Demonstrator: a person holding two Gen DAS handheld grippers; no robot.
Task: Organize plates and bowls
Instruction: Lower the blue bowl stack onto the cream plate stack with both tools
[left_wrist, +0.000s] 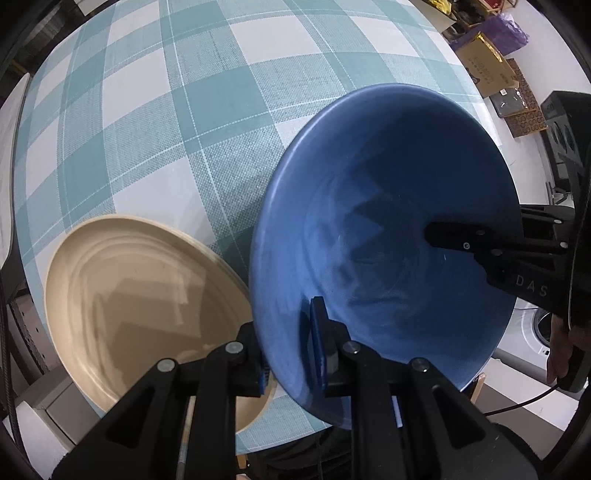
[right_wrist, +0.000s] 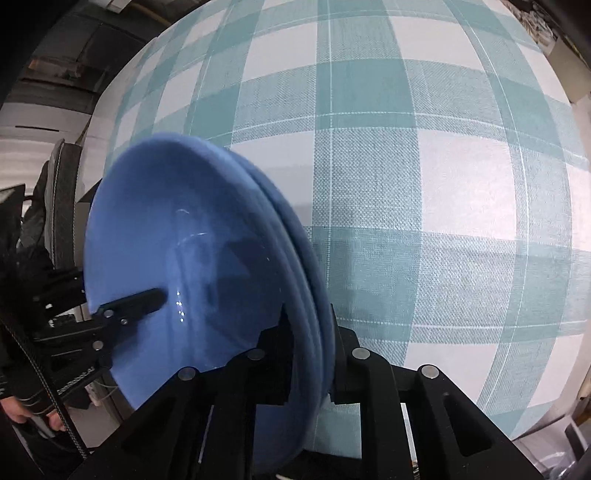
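Both grippers hold a blue deep plate (left_wrist: 369, 221) tilted above the teal-and-white checked table (left_wrist: 184, 129). My left gripper (left_wrist: 288, 354) is shut on the plate's near rim, one pad inside and one outside. My right gripper (left_wrist: 443, 236) grips the opposite rim. In the right wrist view the right gripper (right_wrist: 310, 332) is shut on the blue plate (right_wrist: 184, 240). Its rim looks layered there, and I cannot tell whether that is blur or a stack. The left gripper (right_wrist: 147, 299) shows at the far rim. A beige plate (left_wrist: 147, 288) lies flat on the cloth, just left of the blue one.
The table (right_wrist: 424, 184) stretches far beyond the plates. Cardboard boxes (left_wrist: 487, 70) and a black speaker (left_wrist: 565, 129) stand off the table's right side. A grey chair (right_wrist: 62, 203) is at the left edge. A person's hand (right_wrist: 22, 410) holds the left gripper's handle.
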